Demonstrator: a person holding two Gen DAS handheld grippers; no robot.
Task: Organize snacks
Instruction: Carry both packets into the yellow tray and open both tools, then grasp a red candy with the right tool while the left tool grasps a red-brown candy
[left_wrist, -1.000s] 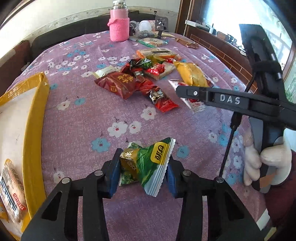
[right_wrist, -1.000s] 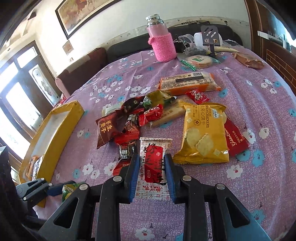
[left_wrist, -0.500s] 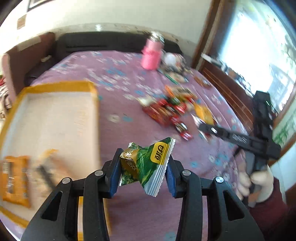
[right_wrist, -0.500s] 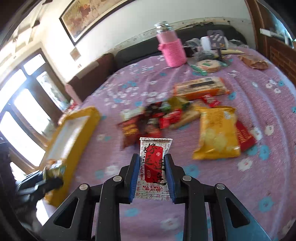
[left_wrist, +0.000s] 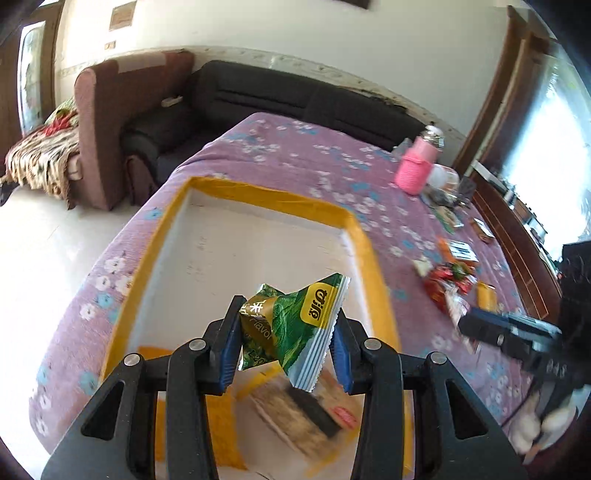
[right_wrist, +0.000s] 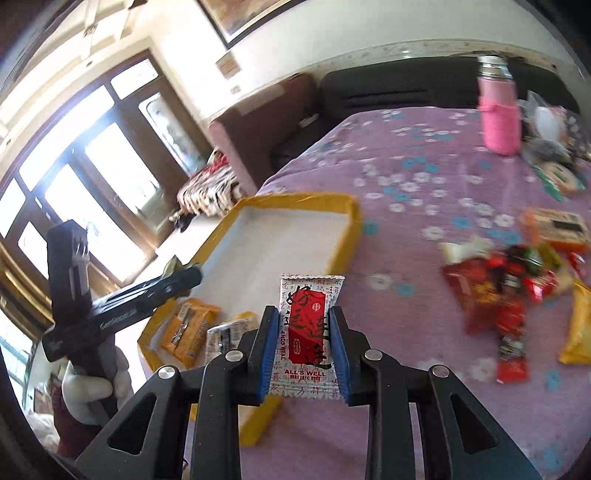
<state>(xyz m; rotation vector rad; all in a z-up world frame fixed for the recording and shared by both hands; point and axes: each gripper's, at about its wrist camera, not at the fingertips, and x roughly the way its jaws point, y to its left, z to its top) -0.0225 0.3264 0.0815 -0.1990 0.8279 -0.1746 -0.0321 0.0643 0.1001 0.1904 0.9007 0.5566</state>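
My left gripper (left_wrist: 286, 343) is shut on a green snack packet (left_wrist: 295, 328) and holds it above the near end of the yellow-rimmed white box (left_wrist: 258, 236). My right gripper (right_wrist: 304, 339) is shut on a white and red snack packet (right_wrist: 308, 332), held over the tablecloth just right of the box (right_wrist: 280, 236). The box holds orange packets (right_wrist: 192, 328) and a biscuit pack (left_wrist: 295, 417) at its near end. The left gripper also shows in the right wrist view (right_wrist: 177, 277) over the box's left rim. The right gripper shows blurred in the left wrist view (left_wrist: 480, 328).
A pile of loose snacks (right_wrist: 509, 284) lies on the purple flowered tablecloth (right_wrist: 406, 177) right of the box. A pink-sleeved bottle (right_wrist: 498, 110) stands at the far side with clutter. A black sofa (left_wrist: 295, 99) and brown armchair (left_wrist: 110, 122) stand beyond the table.
Both grippers have lifted their packets from beside the snack pile and swung left; the left one now hangs over the box, the right one beside it.
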